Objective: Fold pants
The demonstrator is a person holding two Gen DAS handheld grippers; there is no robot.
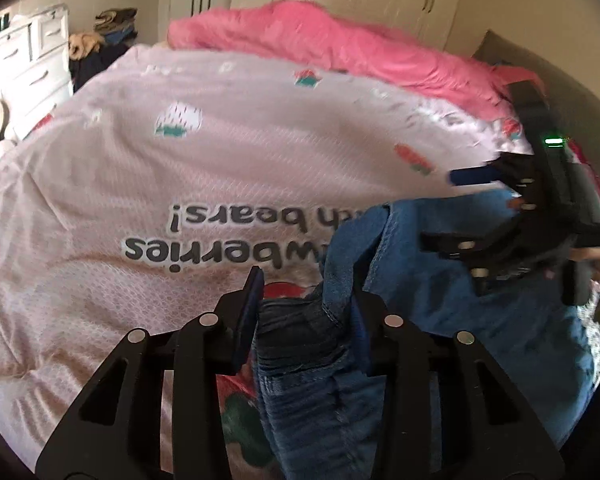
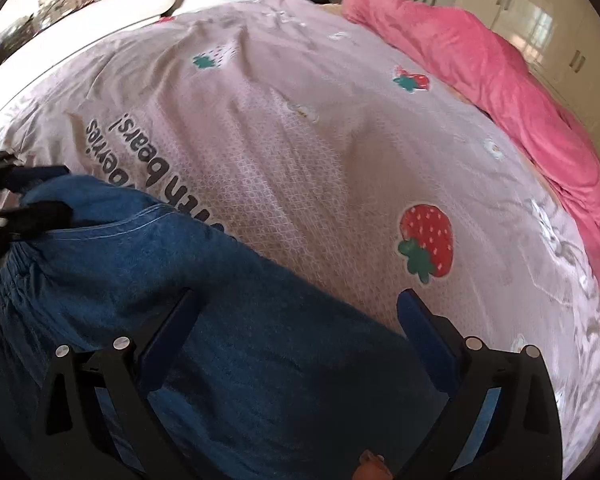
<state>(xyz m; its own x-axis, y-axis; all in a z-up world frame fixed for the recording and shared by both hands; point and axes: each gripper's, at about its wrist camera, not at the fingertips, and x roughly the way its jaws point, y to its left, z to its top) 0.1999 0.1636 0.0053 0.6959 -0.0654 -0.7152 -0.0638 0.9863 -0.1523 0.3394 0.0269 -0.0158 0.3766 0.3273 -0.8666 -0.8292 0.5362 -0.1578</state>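
Two wrist views, one bed. Largest item: pink strawberry-print bedspread (image 2: pixel 320 152) with dark lettering, covering the mattress; a brighter pink blanket (image 2: pixel 500 92) is bunched along its far edge. White dresser (image 1: pixel 32 60) stands beyond the bed, clothes heaped beside it.

Blue denim pants (image 2: pixel 220 320) lie on the near part of the bedspread, partly over the lettering, fabric bunched toward the left gripper.

Left gripper (image 1: pixel 304 312): jaws closed onto a gathered fold of the pants near a stitched seam.

Right gripper (image 2: pixel 296 328): jaws spread wide, poised above the denim, nothing between them. Contact of its fingers with the cloth: cannot tell.
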